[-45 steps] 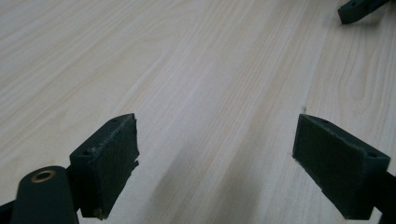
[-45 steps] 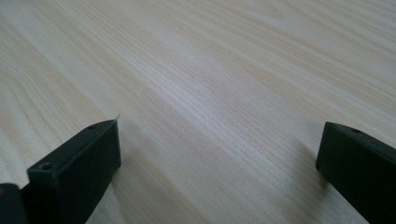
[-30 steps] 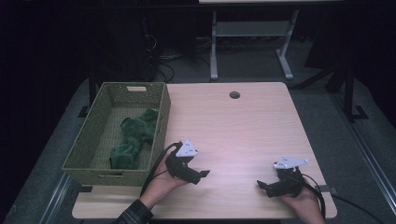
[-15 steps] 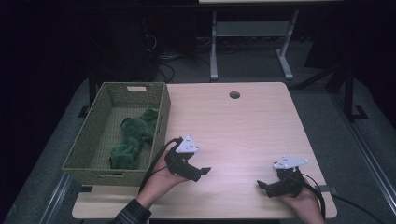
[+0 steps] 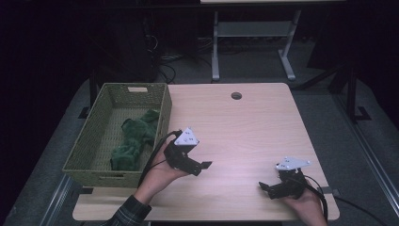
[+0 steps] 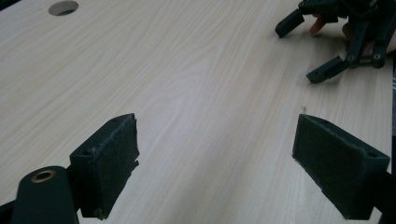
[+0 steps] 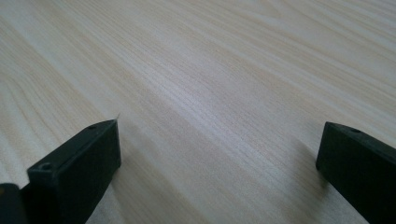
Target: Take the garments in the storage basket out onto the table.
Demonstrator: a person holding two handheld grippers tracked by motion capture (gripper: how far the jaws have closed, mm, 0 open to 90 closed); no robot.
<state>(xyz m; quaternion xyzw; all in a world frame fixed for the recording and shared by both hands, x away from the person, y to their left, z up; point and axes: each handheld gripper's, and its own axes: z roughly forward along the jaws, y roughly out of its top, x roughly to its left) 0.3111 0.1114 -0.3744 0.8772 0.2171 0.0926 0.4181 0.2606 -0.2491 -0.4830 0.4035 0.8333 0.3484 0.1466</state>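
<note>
Pale wood grain covers the table [image 5: 244, 127], which carries a woven green basket [image 5: 89, 141] along its left edge and has a round cable hole [image 5: 236, 95] near its far edge. Inside the basket lies a crumpled dark green cloth [image 5: 134, 141], bunched toward the wall nearest the table's middle and reaching from the basket's centre to its near end.

Just beside that basket wall, the left hand-held gripper [image 5: 200, 167] is held in the person's left hand [image 5: 157, 172], raised a little off the table, with its grey three-cornered plate on top and its jaws pointing right across the bare wood. In the left gripper view its two padded jaws stand wide apart with nothing between them, only wood grain below; farther off in that view the other gripper shows at the upper right.

The right hand-held gripper [image 5: 266, 188] sits near the table's front right corner in the person's right hand [image 5: 306, 205], low over the surface, its jaws pointing left toward the other one. In the right gripper view its jaws are likewise spread wide and hold nothing, with bare table between them. The two grippers are well apart, and neither touches the cloth or the basket. A plaid sleeve [image 5: 124, 214] shows on the left forearm at the table's front edge.
</note>
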